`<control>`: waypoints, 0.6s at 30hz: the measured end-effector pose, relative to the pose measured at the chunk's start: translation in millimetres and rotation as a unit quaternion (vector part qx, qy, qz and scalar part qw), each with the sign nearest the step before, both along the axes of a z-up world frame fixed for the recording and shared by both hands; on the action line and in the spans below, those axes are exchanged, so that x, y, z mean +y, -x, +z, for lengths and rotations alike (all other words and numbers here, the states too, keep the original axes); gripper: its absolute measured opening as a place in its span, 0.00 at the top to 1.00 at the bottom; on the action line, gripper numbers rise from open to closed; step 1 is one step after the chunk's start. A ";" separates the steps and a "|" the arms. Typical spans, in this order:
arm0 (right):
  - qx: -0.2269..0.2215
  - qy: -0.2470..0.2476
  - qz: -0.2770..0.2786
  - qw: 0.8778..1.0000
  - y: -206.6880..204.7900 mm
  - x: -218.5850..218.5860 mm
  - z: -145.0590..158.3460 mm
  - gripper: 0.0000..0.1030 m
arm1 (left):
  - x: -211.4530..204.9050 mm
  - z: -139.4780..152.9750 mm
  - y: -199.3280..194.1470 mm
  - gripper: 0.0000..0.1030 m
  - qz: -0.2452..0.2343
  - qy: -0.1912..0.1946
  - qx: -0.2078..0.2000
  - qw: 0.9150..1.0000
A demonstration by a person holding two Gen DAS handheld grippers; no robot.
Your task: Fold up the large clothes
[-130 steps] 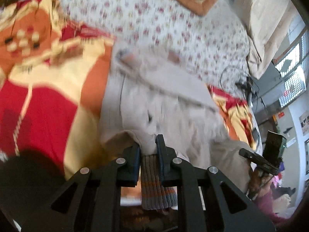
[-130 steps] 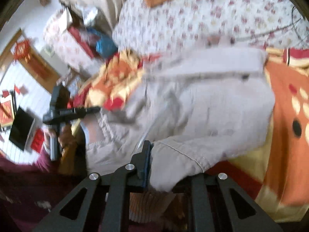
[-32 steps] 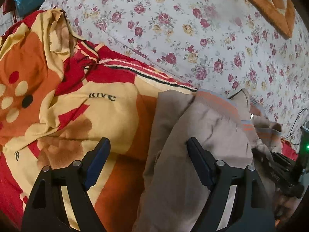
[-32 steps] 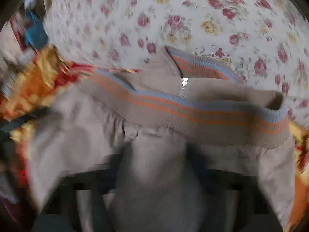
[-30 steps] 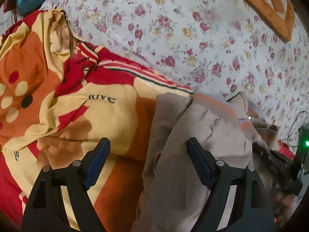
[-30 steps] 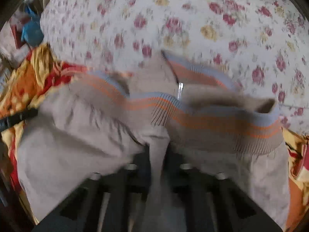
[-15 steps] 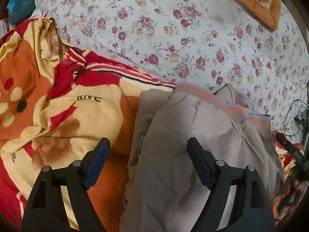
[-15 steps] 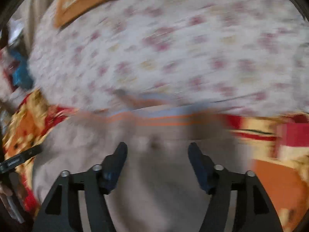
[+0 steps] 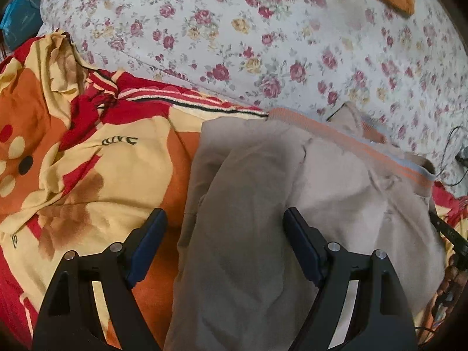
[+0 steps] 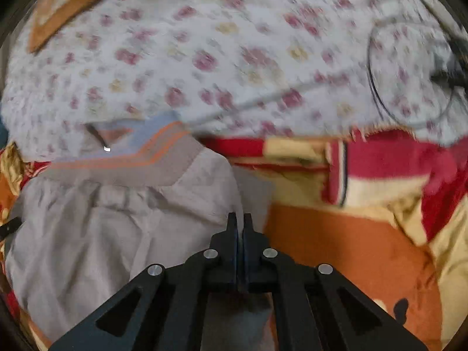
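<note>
While our left gripper [image 9: 223, 228] hangs with its fingers spread wide and gripping nothing, we see the red, orange and yellow blanket [image 9: 87, 158] filling the left of its frame and the beige jacket [image 9: 263, 219] lying folded from centre to right, its striped hem [image 9: 351, 143] against the floral sheet [image 9: 263, 29] above. In the blurred right wrist view, the jacket [image 10: 102, 234] sits lower left, and our right gripper [image 10: 239, 219] at bottom centre has its fingers pressed together, empty, over the jacket's right edge.

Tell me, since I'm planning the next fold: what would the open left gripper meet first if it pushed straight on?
Most likely the beige jacket: the left gripper points down with its open jaws straddling the jacket's edge. Depth is unclear.
</note>
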State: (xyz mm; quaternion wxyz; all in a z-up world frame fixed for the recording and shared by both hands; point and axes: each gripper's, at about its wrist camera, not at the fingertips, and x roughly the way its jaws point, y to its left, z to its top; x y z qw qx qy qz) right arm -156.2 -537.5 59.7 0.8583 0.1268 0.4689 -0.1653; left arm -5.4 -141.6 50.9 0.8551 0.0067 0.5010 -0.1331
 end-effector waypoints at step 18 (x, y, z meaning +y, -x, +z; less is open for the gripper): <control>0.027 0.023 0.051 0.998 66.1 74.2 7.0 0.52 | 3.3 12.0 32.8 0.21 0.010 -0.017 -0.044 0.999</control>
